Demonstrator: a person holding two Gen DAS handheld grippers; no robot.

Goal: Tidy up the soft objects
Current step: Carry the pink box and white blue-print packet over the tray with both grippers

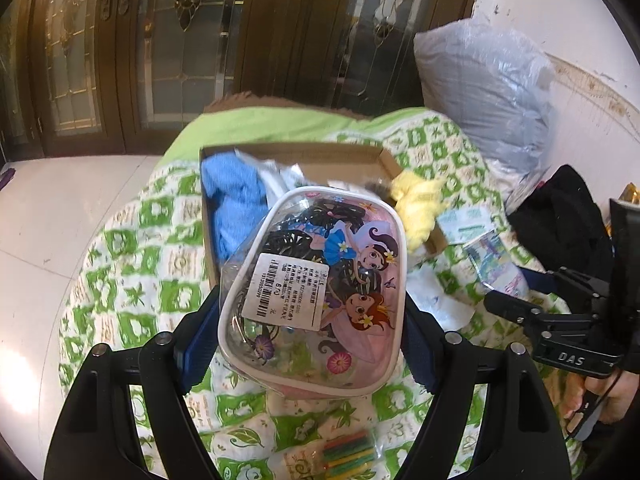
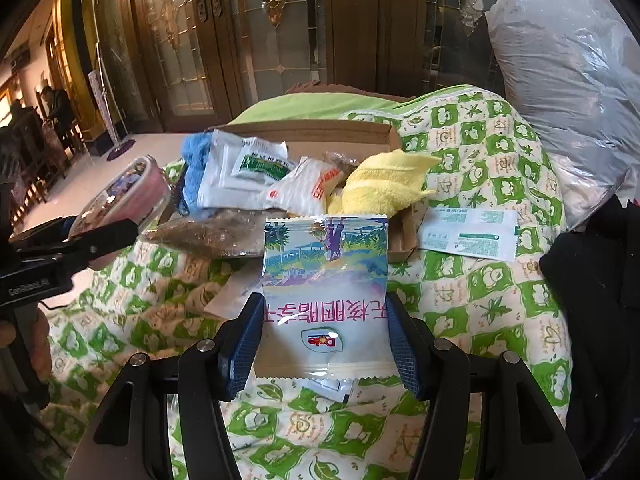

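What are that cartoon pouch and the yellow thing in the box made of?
The cartoon pouch looks like clear glossy soft plastic with white piping: dark hair ties show through. The yellow cloth seems fluffy terry or microfibre, matte and crumpled. The box looks like plain brown cardboard.

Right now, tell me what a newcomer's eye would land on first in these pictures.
First, the cartoon pouch with a barcode sticker, clamped in the left gripper above the green checked quilt. Next, the snack packet, held in the right gripper in front of the cardboard box. That box lies on the quilt, stuffed with a blue cloth, a yellow towel and white packets.
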